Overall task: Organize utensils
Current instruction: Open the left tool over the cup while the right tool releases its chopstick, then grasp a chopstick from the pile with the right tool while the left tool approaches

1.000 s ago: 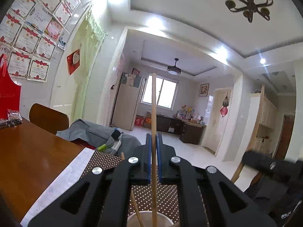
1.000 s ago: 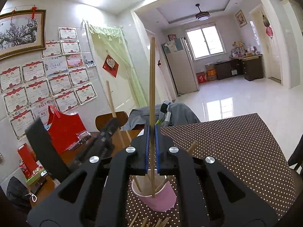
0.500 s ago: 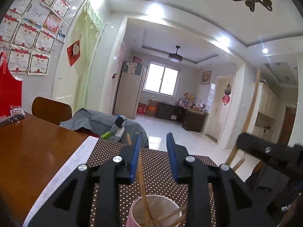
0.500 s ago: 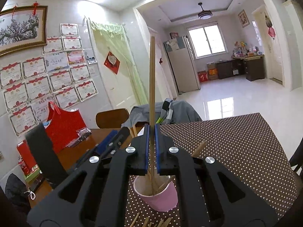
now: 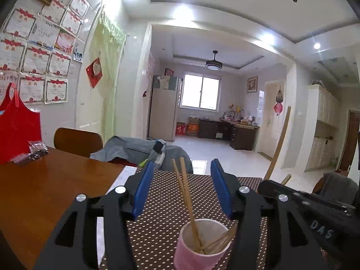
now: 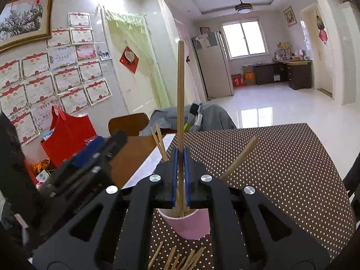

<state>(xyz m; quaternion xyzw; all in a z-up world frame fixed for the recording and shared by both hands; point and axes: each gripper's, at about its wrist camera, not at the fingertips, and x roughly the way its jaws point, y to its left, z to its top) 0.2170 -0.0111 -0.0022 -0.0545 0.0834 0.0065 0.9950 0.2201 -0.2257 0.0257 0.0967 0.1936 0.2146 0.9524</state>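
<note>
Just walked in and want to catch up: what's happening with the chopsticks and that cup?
A person is sorting chopsticks into a pink cup on the dotted tablecloth. The right claw is shut on one upright chopstick, its lower end inside the cup. The left claw is open and empty above the cup, where several chopsticks already stand. More loose chopsticks lie on the cloth, not yet picked up.

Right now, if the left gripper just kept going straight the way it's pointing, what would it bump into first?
Probably the two chopsticks leaning out of the pink cup; they stand between the left gripper's open fingers. Depth is hard to judge, though.
</note>
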